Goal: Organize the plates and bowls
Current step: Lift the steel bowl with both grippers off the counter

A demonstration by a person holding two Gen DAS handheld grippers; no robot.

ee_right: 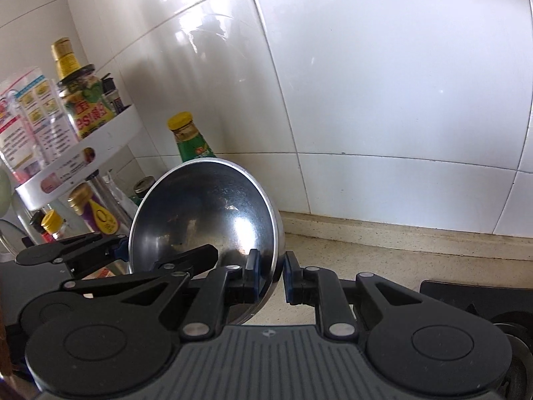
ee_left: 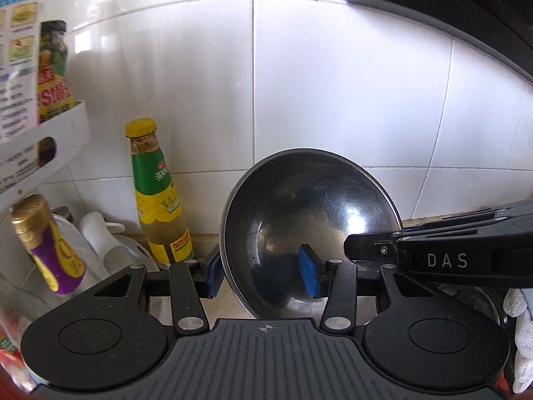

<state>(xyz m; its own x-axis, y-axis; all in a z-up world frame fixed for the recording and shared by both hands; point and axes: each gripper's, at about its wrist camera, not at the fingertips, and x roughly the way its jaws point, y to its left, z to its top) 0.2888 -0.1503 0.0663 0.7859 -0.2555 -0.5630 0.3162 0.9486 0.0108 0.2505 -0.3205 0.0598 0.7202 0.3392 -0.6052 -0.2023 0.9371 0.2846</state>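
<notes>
A shiny steel bowl (ee_left: 309,230) is held tilted above the counter, its hollow facing both cameras. My left gripper (ee_left: 263,271) straddles the bowl's left rim, one blue pad (ee_left: 213,275) outside and one inside, with a wide gap. My right gripper (ee_right: 270,276) straddles the bowl's (ee_right: 206,223) right rim with its pads close on the wall. The right gripper also shows in the left wrist view (ee_left: 433,250), the left gripper in the right wrist view (ee_right: 83,250).
A green-labelled sauce bottle (ee_left: 156,196) stands against the tiled wall behind the bowl. A white corner rack (ee_left: 46,146) with jars and bottles is on the left. A beige counter (ee_right: 399,256) runs right; a black hob edge (ee_right: 466,293) lies near right.
</notes>
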